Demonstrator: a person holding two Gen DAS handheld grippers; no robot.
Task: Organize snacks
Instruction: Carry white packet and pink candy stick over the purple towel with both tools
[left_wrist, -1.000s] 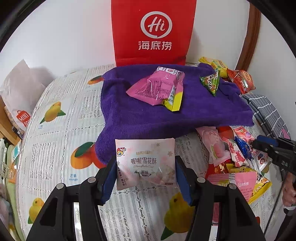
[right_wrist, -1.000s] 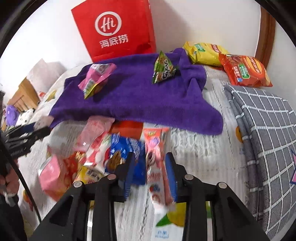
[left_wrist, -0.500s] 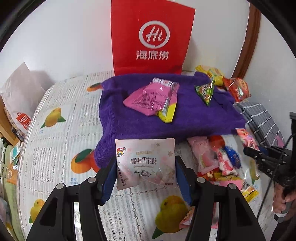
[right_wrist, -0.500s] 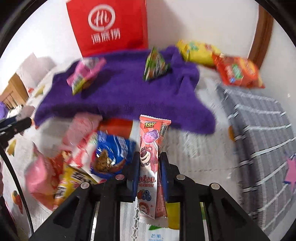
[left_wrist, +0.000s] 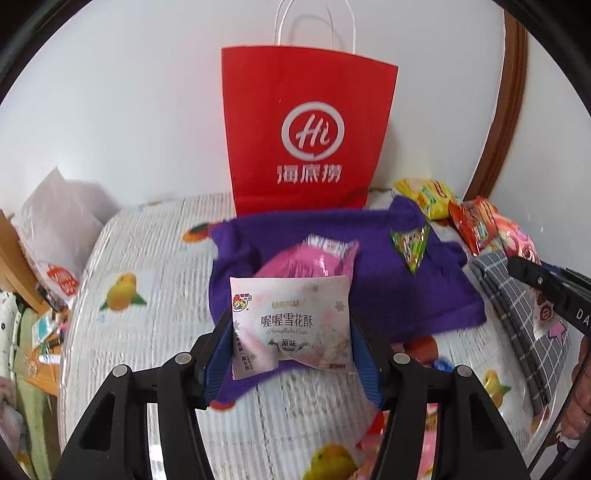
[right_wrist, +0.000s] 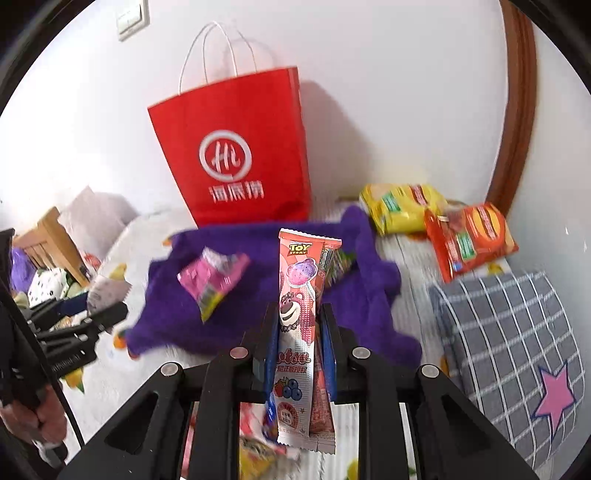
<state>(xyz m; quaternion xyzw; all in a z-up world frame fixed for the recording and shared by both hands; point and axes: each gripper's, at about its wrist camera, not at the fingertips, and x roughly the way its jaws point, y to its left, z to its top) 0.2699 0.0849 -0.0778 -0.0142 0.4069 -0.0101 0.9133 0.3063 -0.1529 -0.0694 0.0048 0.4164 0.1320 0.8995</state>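
I have the left gripper (left_wrist: 291, 332) with its jaws pinching a pale pink square pouch of snowflake crisp (left_wrist: 290, 326) by both side edges, lifted above the purple fleece towel (left_wrist: 373, 284). It looks light and puffy, probably brittle inside, so I judge a gentle edge hold best. The right gripper (right_wrist: 299, 332) has its jaws pressed onto a long pink lollipop wrapper with a bear print (right_wrist: 297, 325), gripped near mid-length. That film looks slick and floppy; I would hold it low. The red paper carrier bag (right_wrist: 236, 155) stands behind.
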